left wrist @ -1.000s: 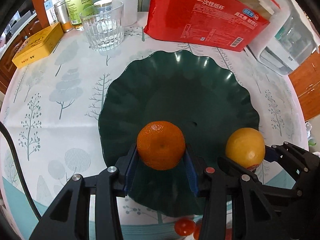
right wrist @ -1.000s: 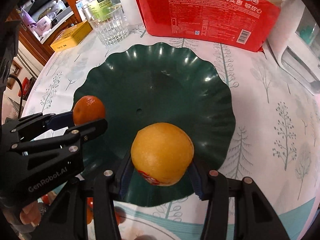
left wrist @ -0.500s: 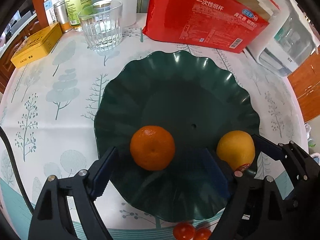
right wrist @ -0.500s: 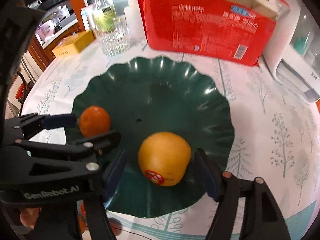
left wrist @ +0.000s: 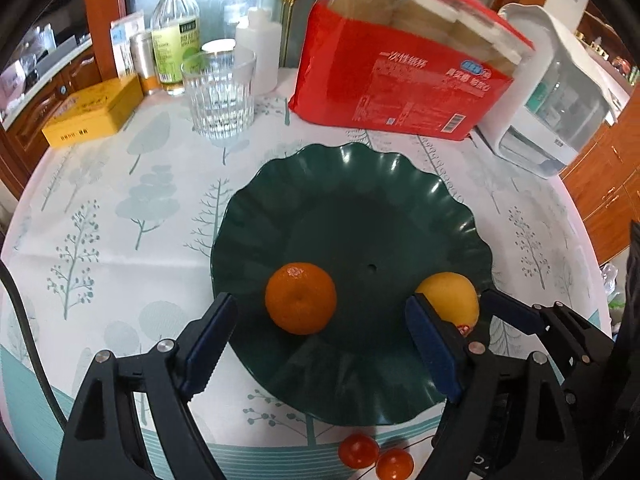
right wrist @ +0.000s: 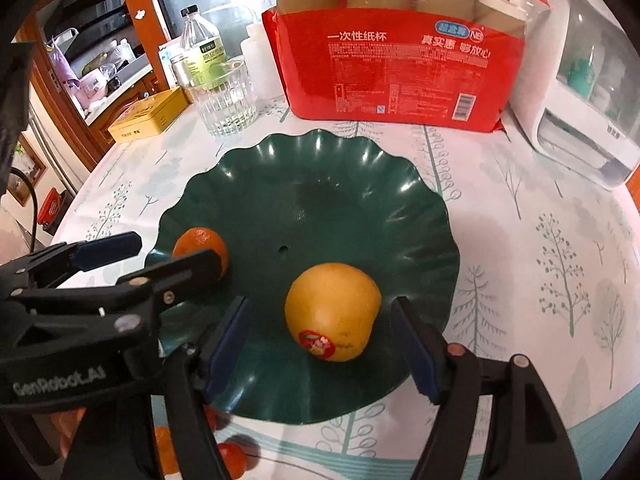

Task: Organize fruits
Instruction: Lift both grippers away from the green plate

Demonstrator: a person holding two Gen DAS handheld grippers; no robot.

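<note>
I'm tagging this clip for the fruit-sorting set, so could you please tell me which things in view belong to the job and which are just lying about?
Part of the job:
- mandarin
- yellow fruit
- green plate
- cherry tomatoes
- left gripper, open
- right gripper, open

Just lying about:
- drinking glass
- red paper-cup pack
- yellow tin
- bottle

The large red plastic pack of paper cups [right wrist: 394, 68] at the table's far edge carried white print "一次性纸杯" and "真实惠 够放心", plus a barcode. The black left gripper [right wrist: 172, 258] housing read "GenRobot.AI". The clear glass bottle's green label [right wrist: 208, 56] was too small to read.
</note>
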